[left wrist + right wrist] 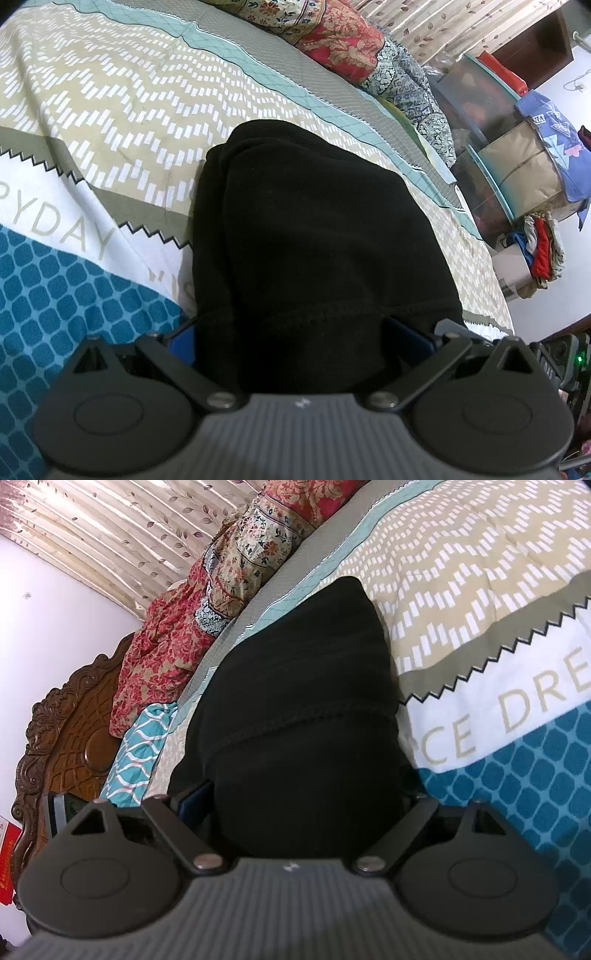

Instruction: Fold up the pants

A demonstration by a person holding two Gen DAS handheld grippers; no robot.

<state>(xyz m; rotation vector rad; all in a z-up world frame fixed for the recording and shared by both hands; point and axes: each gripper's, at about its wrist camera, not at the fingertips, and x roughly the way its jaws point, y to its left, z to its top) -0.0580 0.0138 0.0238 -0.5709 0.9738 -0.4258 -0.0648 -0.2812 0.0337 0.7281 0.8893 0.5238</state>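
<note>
Black pants (pixel 317 236) bunch between the spread jaws of the left gripper (pixel 295 332) and right gripper (pixel 295 805) on the bed (pixel 110 110); neither clearly clamps cloth, so lifting now could spill the fold.

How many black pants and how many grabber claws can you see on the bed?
Black pants: 1
Grippers: 2, the left gripper and the right gripper
Total: 3
</note>
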